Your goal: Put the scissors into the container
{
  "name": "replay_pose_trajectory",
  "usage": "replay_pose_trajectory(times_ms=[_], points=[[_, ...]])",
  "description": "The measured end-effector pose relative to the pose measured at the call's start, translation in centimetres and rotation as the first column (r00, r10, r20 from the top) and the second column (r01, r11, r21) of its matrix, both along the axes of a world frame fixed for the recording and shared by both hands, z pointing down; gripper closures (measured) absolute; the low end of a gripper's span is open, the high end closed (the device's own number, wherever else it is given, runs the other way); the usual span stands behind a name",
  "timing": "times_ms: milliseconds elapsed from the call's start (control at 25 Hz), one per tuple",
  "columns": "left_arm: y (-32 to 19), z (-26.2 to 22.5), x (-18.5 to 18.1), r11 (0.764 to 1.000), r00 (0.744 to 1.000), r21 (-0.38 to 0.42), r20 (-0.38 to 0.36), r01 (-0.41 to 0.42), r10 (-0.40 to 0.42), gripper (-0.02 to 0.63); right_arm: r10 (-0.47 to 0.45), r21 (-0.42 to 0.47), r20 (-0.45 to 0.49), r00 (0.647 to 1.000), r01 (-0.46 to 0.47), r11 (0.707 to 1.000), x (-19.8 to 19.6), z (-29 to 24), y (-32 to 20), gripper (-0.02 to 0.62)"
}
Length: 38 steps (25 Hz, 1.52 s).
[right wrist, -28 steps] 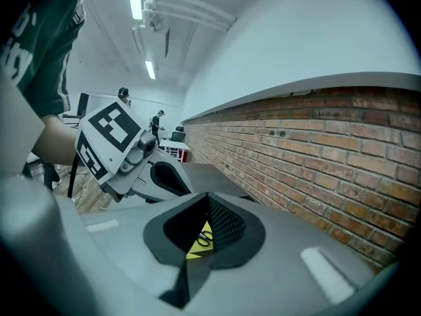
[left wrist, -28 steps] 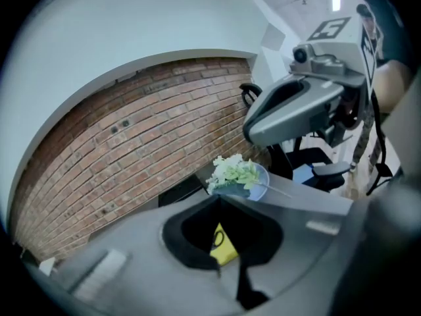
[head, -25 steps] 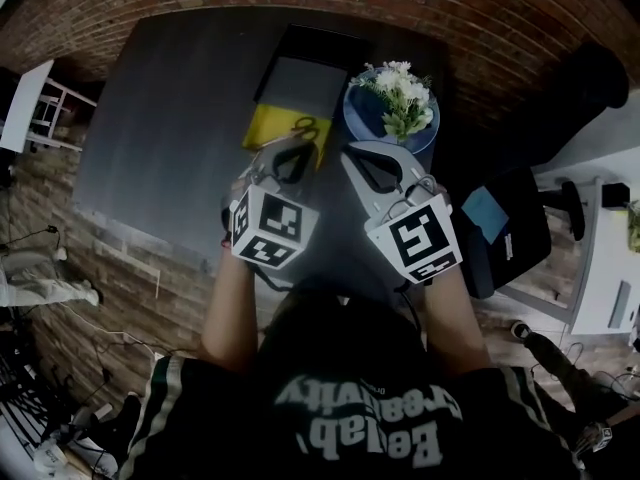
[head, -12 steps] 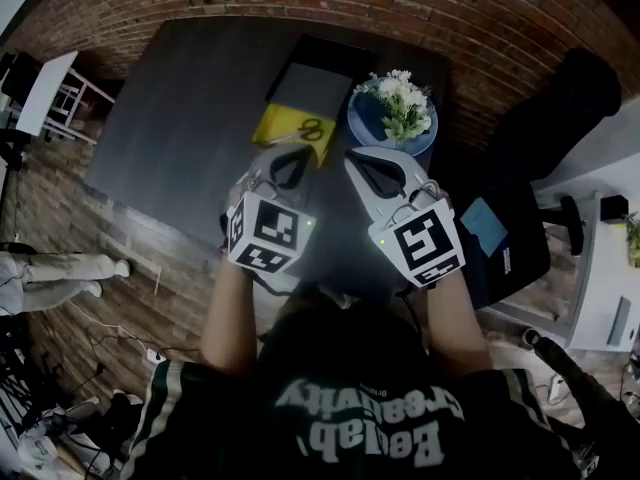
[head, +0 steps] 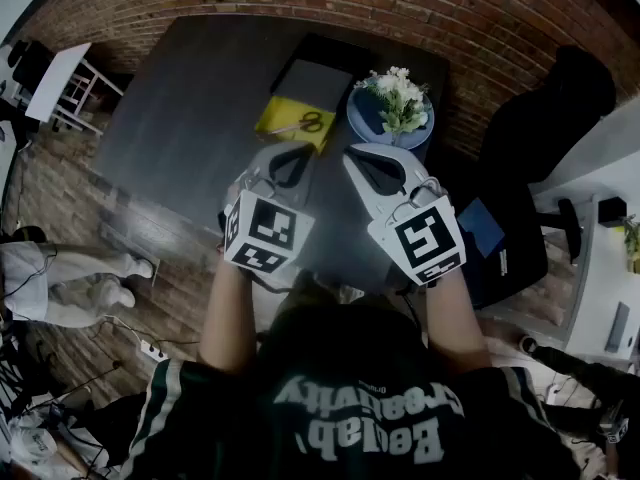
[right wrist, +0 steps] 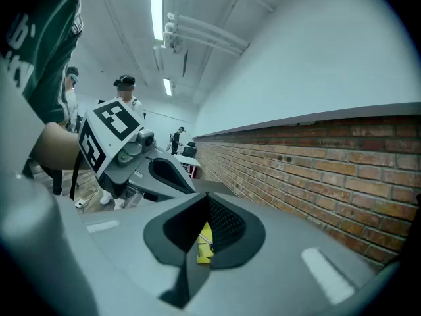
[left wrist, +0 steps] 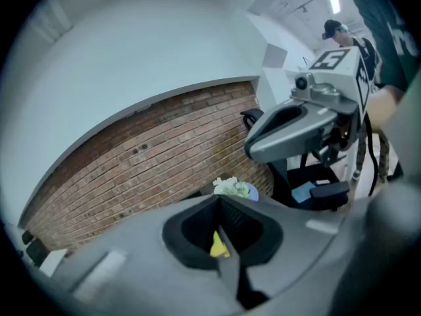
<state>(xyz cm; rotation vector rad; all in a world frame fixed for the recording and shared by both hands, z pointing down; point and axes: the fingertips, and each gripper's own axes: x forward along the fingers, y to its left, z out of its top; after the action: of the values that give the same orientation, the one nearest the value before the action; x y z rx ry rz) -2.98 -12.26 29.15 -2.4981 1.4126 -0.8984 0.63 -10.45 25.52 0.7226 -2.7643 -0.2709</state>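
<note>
Scissors [head: 304, 123]: lay on yellow sheet [head: 280, 128], beside container [head: 312, 76].
Left gripper [head: 303, 149]: fingers clenched together.
Right gripper [head: 351, 154]: fingers clenched together.

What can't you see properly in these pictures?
The scissors: head view, too small to tell if the blades are open; in both gripper views shut jaws hide them, only a sliver of the yellow sheet shows.
The container: head view, too dark to see inside.
The table, near edge: head view, hidden behind the left gripper and right gripper.
</note>
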Motion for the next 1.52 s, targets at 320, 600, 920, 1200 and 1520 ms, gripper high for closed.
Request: replay_pose_trajectory(times_ms=[320,600,920,1200,1520], points=[[1.5,-1.1,1.0,0.999,1.0,0.034,0.013,0.013,-0.014,0.604,-0.013,0.019,0.018,1.0,0.013,1.0,1.2,-0.7,1.5,0.59],[2.7,-1.9,1.2,0.998,0.999,0.057,0.024,0.026,-0.027,0.603,-0.026,0.026,0.033,0.999,0.025,0.999,1.7,-1.2,2.5,0.591],[3.9,-2.2,0.9,0.997,0.999,0.072,0.021,0.033,-0.035,0.604,-0.052,0.041,0.042,0.998,0.05,0.998,1.0,-1.6,3.7,0.591],[4.7,-3.0,1.1,0.997,1.0,0.074,-0.002,0.031,-0.031,0.603,-0.065,0.046,0.057,0.996,0.062,0.997,1.0,-2.1,4.3,0.591],[5.2,-2.9,1.5,0.996,0.999,0.08,-0.032,0.036,-0.034,0.604,-0.061,0.039,0.069,0.996,0.058,0.998,1.4,-1.5,4.9,0.591]])
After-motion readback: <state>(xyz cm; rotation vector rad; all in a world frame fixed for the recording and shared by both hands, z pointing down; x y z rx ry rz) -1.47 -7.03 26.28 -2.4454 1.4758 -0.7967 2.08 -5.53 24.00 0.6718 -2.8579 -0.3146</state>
